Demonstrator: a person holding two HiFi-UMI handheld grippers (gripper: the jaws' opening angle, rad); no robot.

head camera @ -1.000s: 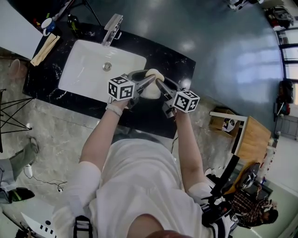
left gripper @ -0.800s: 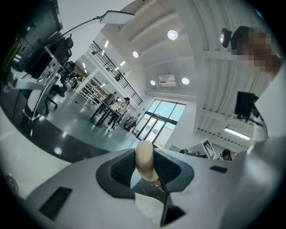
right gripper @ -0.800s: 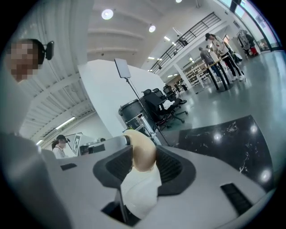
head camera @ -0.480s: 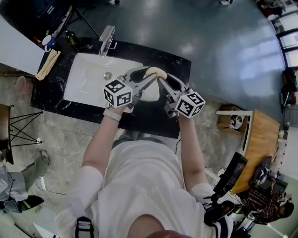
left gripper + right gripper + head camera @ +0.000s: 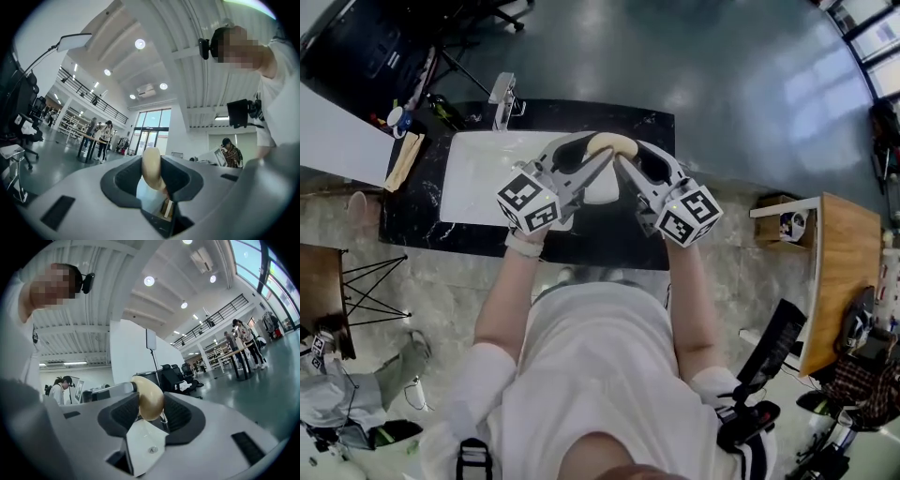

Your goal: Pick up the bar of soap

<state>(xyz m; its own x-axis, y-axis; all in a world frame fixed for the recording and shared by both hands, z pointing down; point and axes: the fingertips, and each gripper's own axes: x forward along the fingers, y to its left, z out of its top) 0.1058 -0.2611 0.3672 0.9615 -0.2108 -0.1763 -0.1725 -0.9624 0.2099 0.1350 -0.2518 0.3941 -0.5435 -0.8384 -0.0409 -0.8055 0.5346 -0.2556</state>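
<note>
The cream, oval bar of soap (image 5: 612,142) hangs in the air above the black counter (image 5: 623,234), pinched from both sides. My left gripper (image 5: 594,150) comes in from the left and is shut on one end. My right gripper (image 5: 627,155) comes in from the right and is shut on the other end. In the left gripper view the soap (image 5: 152,168) sits edge-on between the dark pads of the left gripper (image 5: 153,177). In the right gripper view the soap (image 5: 148,398) is held the same way by the right gripper (image 5: 149,409).
Under the soap lies a white soap dish (image 5: 601,190) beside the white sink (image 5: 478,169) with its faucet (image 5: 502,98). A folded cloth (image 5: 403,150) and small bottles (image 5: 398,117) are at the counter's left end. A wooden table (image 5: 834,272) stands at the right.
Both grippers have lifted together with the soap, which now hangs higher above the dish and counter. The grip on the soap looks unchanged.
</note>
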